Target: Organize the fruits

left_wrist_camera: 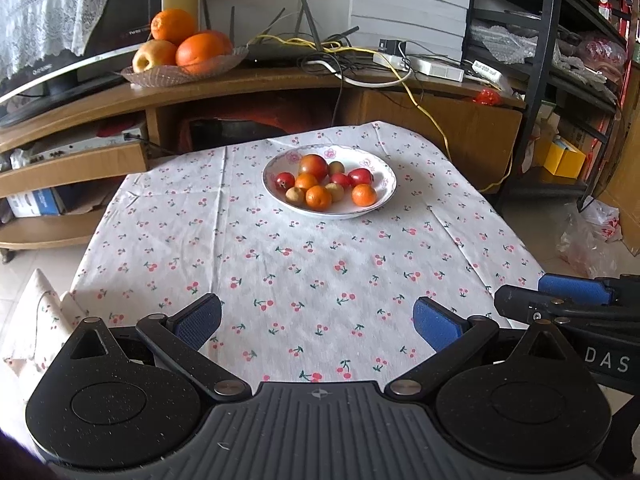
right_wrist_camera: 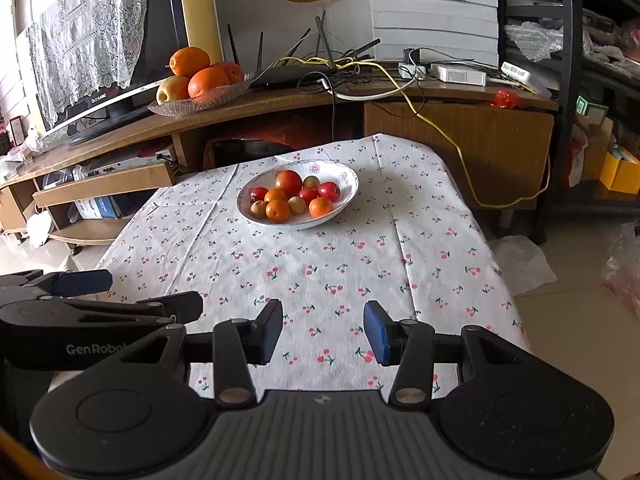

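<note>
The left gripper [left_wrist_camera: 318, 322] hovers over the near edge of the table, its two blue-padded fingers [left_wrist_camera: 198, 322] spread wide apart with nothing between them. The right gripper [right_wrist_camera: 323, 332] sits level beside it, fingers [right_wrist_camera: 378, 332] also parted, though less widely, and empty; each gripper shows at the edge of the other's view. Beneath both lies a white tablecloth [left_wrist_camera: 304, 264] printed with small red cherries, draped over the table and creased in long folds. Well beyond the fingertips, toward the far side of the cloth, stands a white bowl [left_wrist_camera: 384, 168] with a pink flower pattern on its rim. All the small fruits are gathered in it — a large red-orange tomato [left_wrist_camera: 313, 165] at the back, three little oranges [left_wrist_camera: 364, 194] toward the front, several shiny red fruits [left_wrist_camera: 360, 176] and a few dull yellow-green ones [left_wrist_camera: 295, 195], all touching one another. Behind the table runs a low wooden TV stand [left_wrist_camera: 256, 84]. On it, at the left, a glass dish [left_wrist_camera: 176, 74] holds big oranges and a yellow apple, beside a screen covered with white lace. To the right on the stand are a black router [left_wrist_camera: 288, 50] with antennas and a tangle of cables — one yellow, trailing down to the floor. A dark metal shelf [left_wrist_camera: 548, 40] stands at the far right.
</note>
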